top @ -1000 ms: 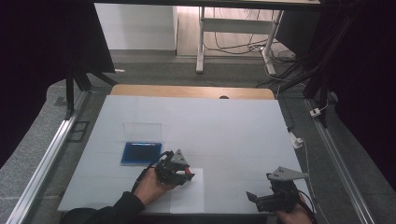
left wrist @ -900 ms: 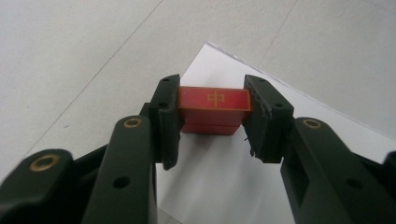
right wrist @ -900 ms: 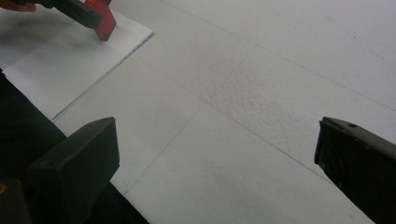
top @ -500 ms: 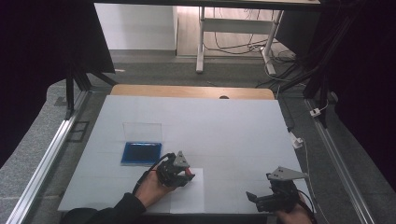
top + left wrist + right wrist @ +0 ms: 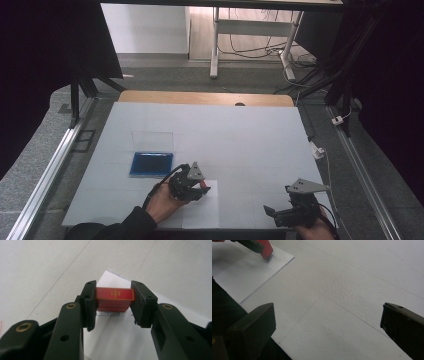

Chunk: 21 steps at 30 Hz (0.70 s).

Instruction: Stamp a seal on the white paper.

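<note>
A red stamp block (image 5: 114, 294) with a gold character on its top sits between the pads of my left gripper (image 5: 113, 300), which is shut on it. The stamp is low over a white paper sheet (image 5: 117, 340), and a faint blue print (image 5: 107, 313) shows on the paper at its near edge. From above, the left gripper (image 5: 202, 189) holds the stamp over the sheet (image 5: 202, 215) near the table's front. My right gripper (image 5: 272, 212) rests at the front right, its jaws wide open (image 5: 328, 325) over bare table. The red stamp (image 5: 266, 250) shows at the far left of its view.
A blue ink pad (image 5: 151, 164) lies in a case with its clear lid (image 5: 152, 141) raised, left of the left hand. The white table top (image 5: 225, 135) stretches back to a wooden edge (image 5: 205, 97). A white plug and cable (image 5: 317, 150) lie at the right edge.
</note>
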Tool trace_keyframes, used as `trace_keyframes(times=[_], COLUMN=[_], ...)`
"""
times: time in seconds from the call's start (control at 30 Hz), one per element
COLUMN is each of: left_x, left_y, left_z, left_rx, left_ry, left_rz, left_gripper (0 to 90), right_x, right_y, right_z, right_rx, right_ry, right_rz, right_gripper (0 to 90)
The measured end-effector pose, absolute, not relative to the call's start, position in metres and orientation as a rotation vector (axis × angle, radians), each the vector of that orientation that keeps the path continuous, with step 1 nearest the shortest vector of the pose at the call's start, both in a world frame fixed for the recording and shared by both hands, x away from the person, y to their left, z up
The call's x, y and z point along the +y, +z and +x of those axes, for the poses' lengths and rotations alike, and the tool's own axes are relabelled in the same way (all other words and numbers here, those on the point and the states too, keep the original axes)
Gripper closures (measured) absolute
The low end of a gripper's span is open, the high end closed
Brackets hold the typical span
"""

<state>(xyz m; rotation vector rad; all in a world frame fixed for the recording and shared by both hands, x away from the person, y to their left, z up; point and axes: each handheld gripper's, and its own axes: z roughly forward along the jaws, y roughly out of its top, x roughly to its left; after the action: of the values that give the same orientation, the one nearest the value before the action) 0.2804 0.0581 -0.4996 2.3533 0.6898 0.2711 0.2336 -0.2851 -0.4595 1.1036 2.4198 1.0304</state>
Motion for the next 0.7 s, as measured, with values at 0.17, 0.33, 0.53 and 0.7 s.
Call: trace_keyframes(times=[0.17,0.33,0.53,0.7], left_x=[0.061,0.066,0.071,0.074], left_y=[-0.495,-0.492,-0.487,-0.485], left_z=[0.280,0.281,0.280,0.280], left_rx=[0.684,0.684,0.679,0.671], left_ry=[0.251,0.225,0.200,0.200], left_rz=[2.335,2.319,2.295,2.300], left_gripper=[58.6,58.5,58.5,58.5], right_x=[-0.285,-0.286,-0.286,-0.285], right_y=[-0.459,-0.459,-0.459,-0.459], right_z=[0.234,0.234,0.234,0.234], right_rx=[2.421,2.417,2.416,2.418], right_ry=[1.032,1.037,1.039,1.037], right_rz=[1.104,1.111,1.112,1.110], right_gripper=[0.0,0.0,0.0,0.0])
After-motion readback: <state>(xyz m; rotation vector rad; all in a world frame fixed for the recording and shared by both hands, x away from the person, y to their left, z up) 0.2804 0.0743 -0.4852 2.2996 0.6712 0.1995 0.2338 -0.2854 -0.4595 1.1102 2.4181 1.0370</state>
